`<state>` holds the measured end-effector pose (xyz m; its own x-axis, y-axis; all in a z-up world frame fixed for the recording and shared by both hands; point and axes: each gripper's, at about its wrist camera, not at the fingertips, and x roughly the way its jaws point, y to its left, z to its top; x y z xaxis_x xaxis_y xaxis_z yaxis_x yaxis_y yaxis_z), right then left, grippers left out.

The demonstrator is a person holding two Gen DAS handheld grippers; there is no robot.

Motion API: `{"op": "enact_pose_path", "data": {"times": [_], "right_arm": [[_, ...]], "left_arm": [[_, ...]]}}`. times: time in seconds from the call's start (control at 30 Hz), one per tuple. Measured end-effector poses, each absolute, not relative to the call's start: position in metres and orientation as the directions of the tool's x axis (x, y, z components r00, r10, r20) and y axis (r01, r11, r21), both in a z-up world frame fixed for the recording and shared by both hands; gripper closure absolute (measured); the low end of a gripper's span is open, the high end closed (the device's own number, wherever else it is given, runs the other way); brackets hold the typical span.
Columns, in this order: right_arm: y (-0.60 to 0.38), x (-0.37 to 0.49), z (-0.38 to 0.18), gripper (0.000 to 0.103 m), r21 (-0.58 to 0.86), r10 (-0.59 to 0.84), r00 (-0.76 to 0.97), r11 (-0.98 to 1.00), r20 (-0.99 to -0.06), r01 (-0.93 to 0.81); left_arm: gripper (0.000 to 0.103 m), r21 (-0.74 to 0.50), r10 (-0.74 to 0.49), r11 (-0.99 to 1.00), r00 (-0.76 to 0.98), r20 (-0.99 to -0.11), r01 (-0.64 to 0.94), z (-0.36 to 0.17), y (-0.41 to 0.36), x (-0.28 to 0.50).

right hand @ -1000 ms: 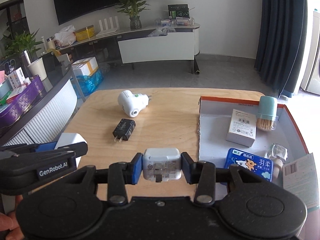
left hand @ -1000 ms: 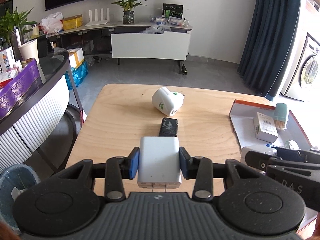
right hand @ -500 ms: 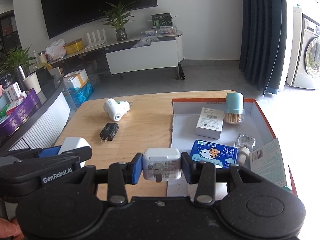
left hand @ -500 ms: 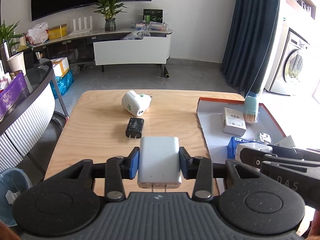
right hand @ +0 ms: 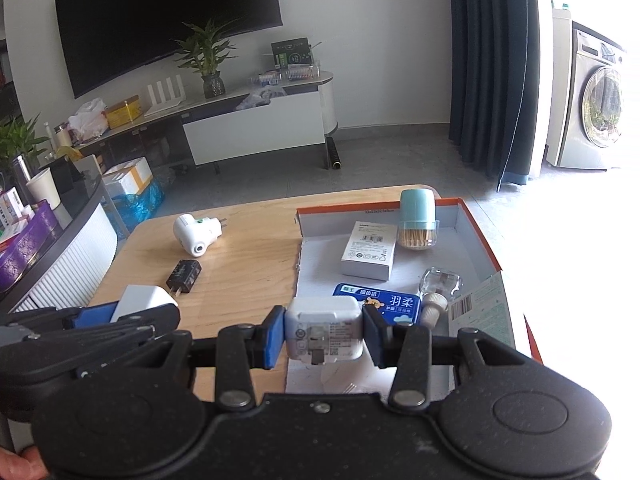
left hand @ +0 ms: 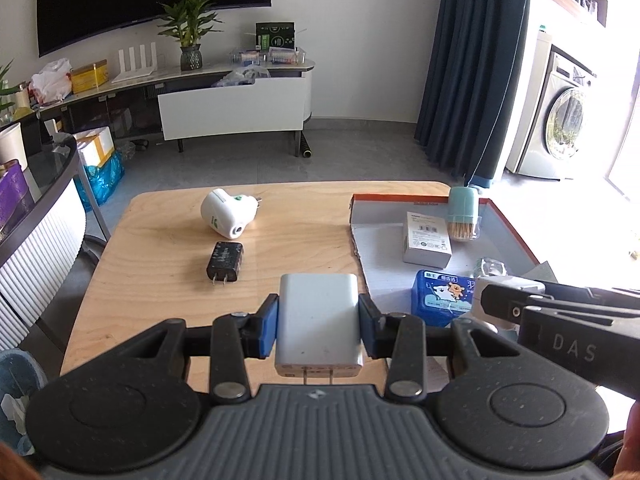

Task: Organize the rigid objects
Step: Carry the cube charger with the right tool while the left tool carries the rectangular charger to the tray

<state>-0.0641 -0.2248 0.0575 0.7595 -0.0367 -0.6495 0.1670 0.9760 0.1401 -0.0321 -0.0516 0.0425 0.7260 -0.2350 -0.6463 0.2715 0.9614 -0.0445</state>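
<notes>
both tools clenched: left tool (left hand: 318,330) grips white charger (left hand: 318,320), right tool (right hand: 324,334) grips white adapter (right hand: 324,330).

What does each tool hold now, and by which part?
The left tool holds a white charger by its two flat sides. The right tool holds a smaller white adapter, also by its sides.

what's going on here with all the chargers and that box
A person is sorting small items with a handheld gripper in each hand. The left gripper is clamped on a flat white charger; the right gripper is clamped on a smaller white charger, held over the near end of the orange-rimmed box. The box already holds a white carton, a toothpick jar, a blue pack and a small bottle. A black plug and a white adapter lie on the table.
</notes>
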Motion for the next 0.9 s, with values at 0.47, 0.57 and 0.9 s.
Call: {"op": "enact_pose_path", "data": {"times": [0.47, 0.57, 0.9], "right_arm": [[-0.247, -0.073, 0.058, 0.052, 0.147, -0.067, 0.762, 0.967, -0.645, 0.209], [-0.252, -0.074, 0.059, 0.052, 0.142, -0.079, 0.762, 0.965, -0.642, 0.219], [-0.264, -0.073, 0.057, 0.052, 0.142, -0.098, 0.756, 0.959, -0.647, 0.246]], "left_arm": [[0.062, -0.036, -0.264, 0.948, 0.715, -0.648, 0.317, 0.043, -0.074, -0.036], [0.062, -0.038, -0.269, 0.946, 0.714, -0.647, 0.322, 0.043, -0.077, -0.036], [0.062, -0.043, -0.287, 0.938, 0.698, -0.656, 0.345, 0.040, -0.088, -0.034]]}}
